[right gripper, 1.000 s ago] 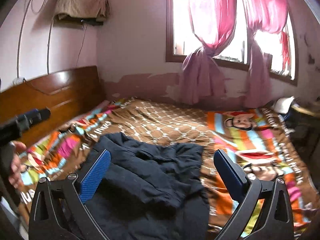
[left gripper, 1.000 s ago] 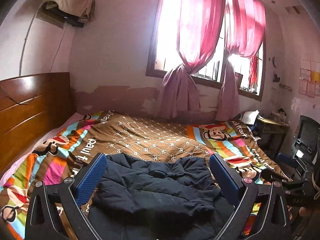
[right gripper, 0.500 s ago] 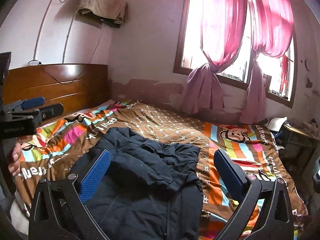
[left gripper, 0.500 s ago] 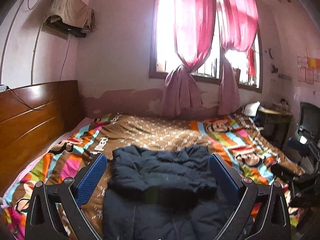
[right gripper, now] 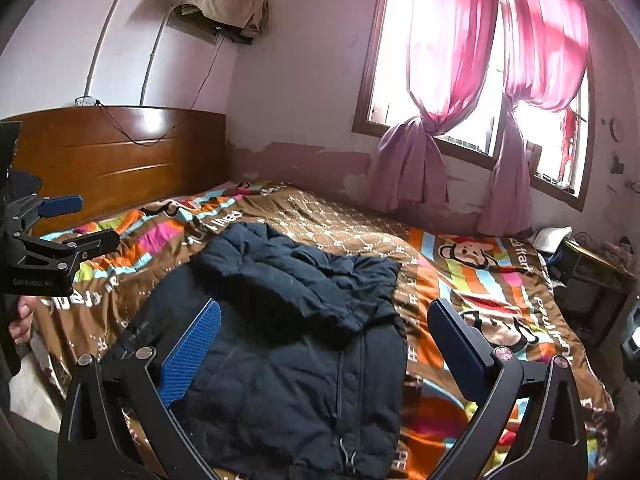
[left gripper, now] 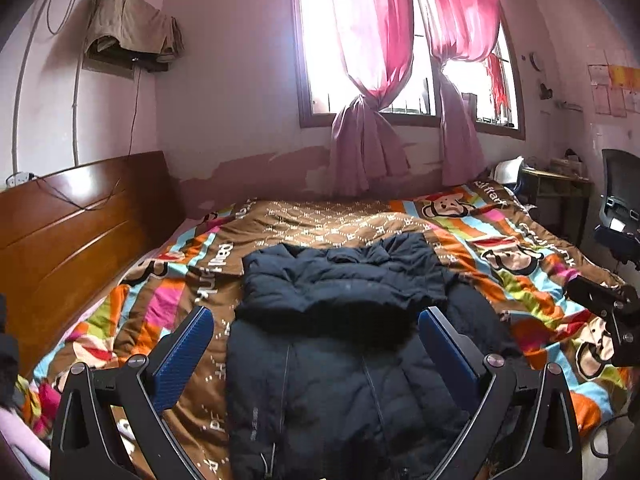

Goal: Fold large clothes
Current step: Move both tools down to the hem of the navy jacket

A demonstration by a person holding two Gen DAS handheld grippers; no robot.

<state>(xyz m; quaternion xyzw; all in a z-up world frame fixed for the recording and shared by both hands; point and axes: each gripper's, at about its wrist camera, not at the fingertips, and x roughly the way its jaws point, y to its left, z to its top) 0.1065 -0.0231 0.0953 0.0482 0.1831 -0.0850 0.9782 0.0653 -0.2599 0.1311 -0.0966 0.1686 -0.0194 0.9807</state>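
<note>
A dark navy puffer jacket (left gripper: 340,340) lies on the bed, its far part folded over into a thick band (left gripper: 344,280), zip running down the near part. My left gripper (left gripper: 316,344) hovers above the jacket's near half, open and holding nothing. In the right wrist view the same jacket (right gripper: 288,332) lies left of centre, and my right gripper (right gripper: 324,340) stands open above its near edge, empty. The left gripper (right gripper: 60,224) also shows at that view's left edge, held by a hand (right gripper: 22,320). The right gripper's body (left gripper: 604,312) appears at the left wrist view's right edge.
A colourful cartoon-monkey bedspread (left gripper: 500,248) covers the bed. A wooden headboard (left gripper: 72,224) runs along the left. A window with pink tied curtains (left gripper: 372,100) is behind. A desk (left gripper: 556,188) and office chair (left gripper: 620,216) stand at the right.
Both grippers have pulled back and up from the jacket, so more of its near, zipped part shows. The folded band stays in place. Both stay open.
</note>
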